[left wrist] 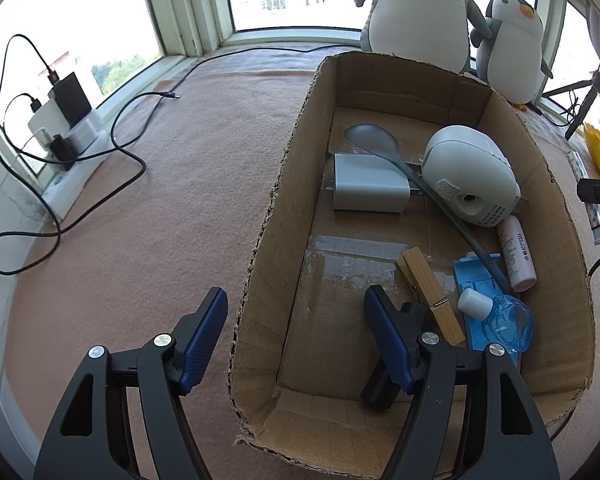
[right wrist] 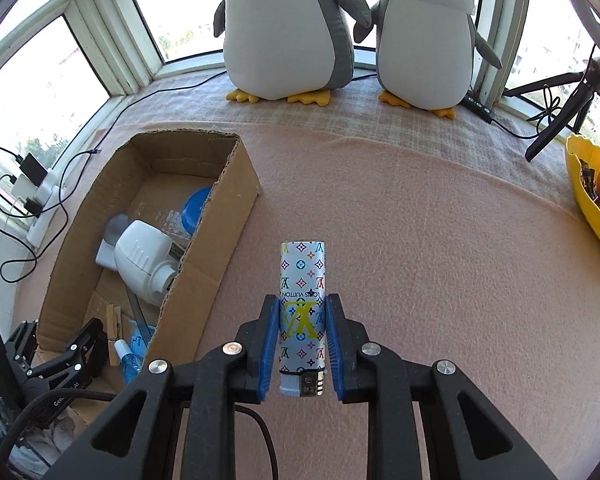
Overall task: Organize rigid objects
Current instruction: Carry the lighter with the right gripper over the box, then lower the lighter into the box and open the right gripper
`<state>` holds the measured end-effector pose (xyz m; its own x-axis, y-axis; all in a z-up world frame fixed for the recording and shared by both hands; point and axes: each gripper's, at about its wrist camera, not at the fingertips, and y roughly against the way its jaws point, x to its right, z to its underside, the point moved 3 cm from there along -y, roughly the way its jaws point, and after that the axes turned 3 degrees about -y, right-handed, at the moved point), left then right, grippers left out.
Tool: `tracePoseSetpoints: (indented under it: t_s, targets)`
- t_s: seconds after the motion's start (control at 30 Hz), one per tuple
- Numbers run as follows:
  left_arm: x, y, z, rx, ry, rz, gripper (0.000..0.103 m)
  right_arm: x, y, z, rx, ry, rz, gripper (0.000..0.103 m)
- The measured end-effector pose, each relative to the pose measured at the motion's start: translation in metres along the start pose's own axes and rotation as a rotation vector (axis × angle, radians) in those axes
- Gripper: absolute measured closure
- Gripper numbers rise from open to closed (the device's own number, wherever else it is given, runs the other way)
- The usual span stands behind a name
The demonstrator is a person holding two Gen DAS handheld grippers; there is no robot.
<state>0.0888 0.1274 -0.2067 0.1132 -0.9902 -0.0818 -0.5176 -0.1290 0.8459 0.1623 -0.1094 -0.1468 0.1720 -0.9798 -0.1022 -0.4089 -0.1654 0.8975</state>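
Note:
My right gripper is shut on a white lighter with a coloured monogram print, held above the pink cloth just right of the cardboard box. My left gripper is open and straddles the box's left wall, one finger inside and one outside. The box holds a white charger, a grey spoon, a white pencil sharpener, a wooden clothespin, a pink-white tube and a small blue bottle. The lighter also shows at the left wrist view's right edge.
Two penguin plush toys stand by the window behind the box. A power strip with chargers and loose cables lies at the far left. At the right edge are a yellow bowl with oranges and a black tripod.

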Motion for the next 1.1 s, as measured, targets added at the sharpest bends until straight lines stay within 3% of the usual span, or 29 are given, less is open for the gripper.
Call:
tracePoseSetpoints:
  t_s: [0.27,0.6,1.03,1.1]
  targets:
    - [-0.001,0.0,0.001,0.0,0.002,0.0,0.031,-0.047,0.012,-0.024,0.066,0.066,-0.06,0.083]
    - [-0.002,0.0,0.001,0.001,0.002,0.001,0.031,-0.104,0.008,-0.013,0.018,0.135,-0.178,0.082]
    - [-0.002,0.0,0.002,0.0,0.004,0.001,0.031,-0.121,-0.004,0.006,-0.045,0.16,-0.209,0.082]
    - [-0.002,0.0,0.002,-0.001,0.005,0.002,0.031,-0.12,-0.002,0.005,-0.038,0.154,-0.206,0.074]
